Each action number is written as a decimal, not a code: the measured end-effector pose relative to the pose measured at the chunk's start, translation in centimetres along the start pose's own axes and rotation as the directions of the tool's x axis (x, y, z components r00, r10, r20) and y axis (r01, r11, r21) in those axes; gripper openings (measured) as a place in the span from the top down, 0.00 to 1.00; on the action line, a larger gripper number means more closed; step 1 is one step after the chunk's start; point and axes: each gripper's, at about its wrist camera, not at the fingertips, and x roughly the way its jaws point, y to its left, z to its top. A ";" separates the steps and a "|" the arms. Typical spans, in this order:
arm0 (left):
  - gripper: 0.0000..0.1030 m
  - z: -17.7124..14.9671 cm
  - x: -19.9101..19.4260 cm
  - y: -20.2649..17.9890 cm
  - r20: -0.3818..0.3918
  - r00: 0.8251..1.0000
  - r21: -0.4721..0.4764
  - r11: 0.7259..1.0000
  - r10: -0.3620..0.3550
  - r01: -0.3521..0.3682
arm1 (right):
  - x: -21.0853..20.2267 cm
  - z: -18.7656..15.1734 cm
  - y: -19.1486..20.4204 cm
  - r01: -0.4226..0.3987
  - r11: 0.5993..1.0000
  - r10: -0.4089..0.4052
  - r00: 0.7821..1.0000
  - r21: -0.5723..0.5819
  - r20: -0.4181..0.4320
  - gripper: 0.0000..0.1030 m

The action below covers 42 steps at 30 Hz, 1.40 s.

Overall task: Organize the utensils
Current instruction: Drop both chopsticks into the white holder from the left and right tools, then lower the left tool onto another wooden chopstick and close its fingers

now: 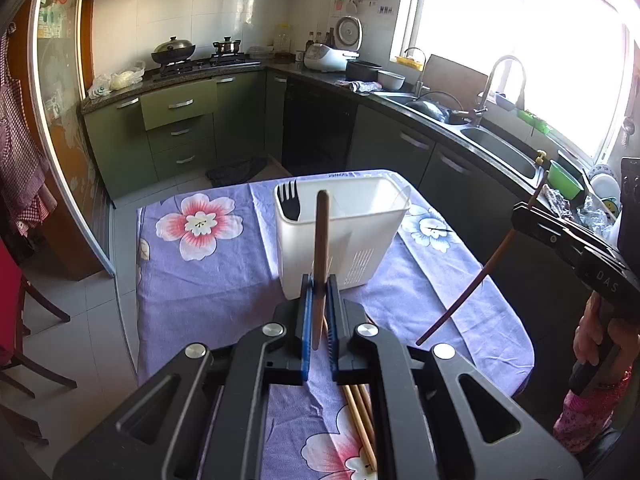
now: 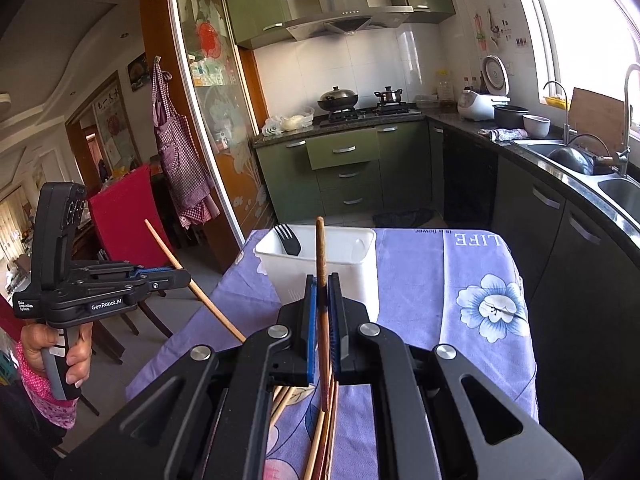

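Note:
My left gripper (image 1: 319, 285) is shut on a light wooden chopstick (image 1: 321, 236), held upright above the table in front of a white utensil holder (image 1: 360, 248). A black fork (image 1: 289, 200) stands in the holder's left compartment. My right gripper (image 2: 322, 285) is shut on a dark reddish-brown chopstick (image 2: 321, 252), also upright before the white holder (image 2: 360, 276) and its fork (image 2: 289, 238). Each gripper appears in the other's view: the right gripper (image 1: 518, 216) with the slanting dark chopstick (image 1: 472, 284), the left gripper (image 2: 185, 277) with the light chopstick (image 2: 216, 308). Loose chopsticks (image 1: 360, 420) (image 2: 316, 440) lie on the cloth beneath both grippers.
The table (image 1: 200, 280) carries a purple flowered cloth (image 2: 460, 280). A dark counter with sinks (image 1: 500, 148) runs close along the right side. A red chair (image 2: 120, 216) stands to the left of the table. A person's hand (image 2: 52, 344) grips the left handle.

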 end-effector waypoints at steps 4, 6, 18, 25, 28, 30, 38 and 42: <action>0.94 3.1 -0.7 -0.6 0.019 0.999 0.014 0.999 -0.031 0.030 | -0.3 3.8 0.4 -0.027 1.000 0.027 0.999 0.000 0.038 0.94; 0.94 4.5 -1.1 -1.1 0.035 0.999 0.020 0.999 -0.039 0.038 | -0.3 5.7 0.5 -0.040 0.999 0.040 0.998 0.005 0.055 0.94; 0.94 12.4 -3.9 -2.4 0.197 0.980 0.043 0.999 -0.014 0.006 | 2.6 15.2 0.8 0.010 1.000 -0.013 0.982 0.016 0.187 0.94; 0.94 13.6 1.5 -0.5 0.181 0.982 -0.017 0.999 0.051 -0.048 | 9.5 12.3 0.0 0.090 0.996 -0.090 0.994 -0.002 0.063 0.94; 0.94 12.8 4.4 0.1 0.101 0.994 -0.030 0.999 0.044 -0.042 | 11.6 10.3 -0.4 0.100 0.995 -0.100 0.995 -0.014 0.011 0.94; 0.94 12.0 5.9 0.3 0.051 0.998 -0.025 0.999 0.046 -0.045 | 12.4 8.9 -0.6 0.098 0.995 -0.099 0.995 -0.014 -0.011 0.94; 0.92 10.0 6.1 0.2 -0.006 0.999 -0.003 0.999 0.040 -0.040 | 10.5 7.4 -0.7 0.073 0.997 -0.072 0.997 -0.003 0.004 0.87; 0.81 9.0 4.1 -0.6 0.017 1.000 0.018 1.000 0.024 -0.025 | 6.4 6.0 -0.5 0.061 0.998 -0.060 0.997 -0.003 0.054 0.81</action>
